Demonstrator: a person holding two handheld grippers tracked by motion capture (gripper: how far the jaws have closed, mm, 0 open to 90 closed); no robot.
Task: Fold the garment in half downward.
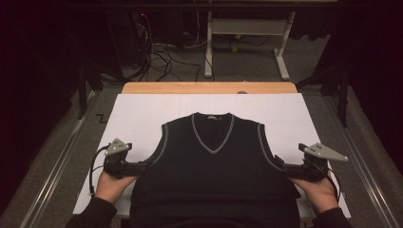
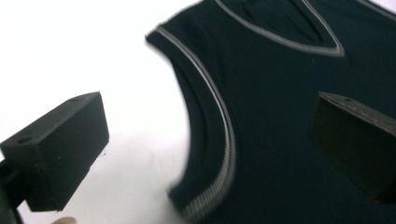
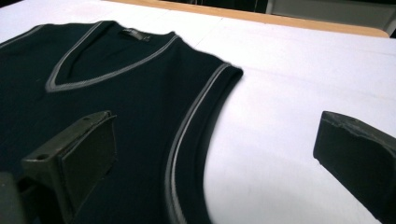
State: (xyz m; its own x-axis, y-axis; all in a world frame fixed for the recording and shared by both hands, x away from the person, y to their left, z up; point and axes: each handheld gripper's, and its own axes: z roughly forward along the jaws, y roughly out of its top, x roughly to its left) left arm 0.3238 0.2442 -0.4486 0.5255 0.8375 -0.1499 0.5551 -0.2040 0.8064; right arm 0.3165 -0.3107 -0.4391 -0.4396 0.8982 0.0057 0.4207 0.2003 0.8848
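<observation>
A black sleeveless V-neck vest (image 1: 211, 166) with grey trim lies flat, front up, on the white sheet (image 1: 142, 114); its hem reaches the near table edge. My left gripper (image 1: 145, 166) sits at the vest's left armhole, jaws wide apart. In the left gripper view the grey-edged armhole of the vest (image 2: 280, 93) runs between the jaws of that gripper (image 2: 210, 140), and nothing is pinched. My right gripper (image 1: 280, 164) is at the right armhole. In the right gripper view its jaws (image 3: 215, 149) straddle the trimmed edge of the vest (image 3: 116, 93) without pressing on it.
The white sheet covers a wooden tabletop whose far edge (image 1: 209, 87) shows beyond it. Bare sheet lies on both sides of the vest and behind its collar. Past the table stand a white desk frame (image 1: 209, 47) and loose cables (image 1: 161, 57) on the floor.
</observation>
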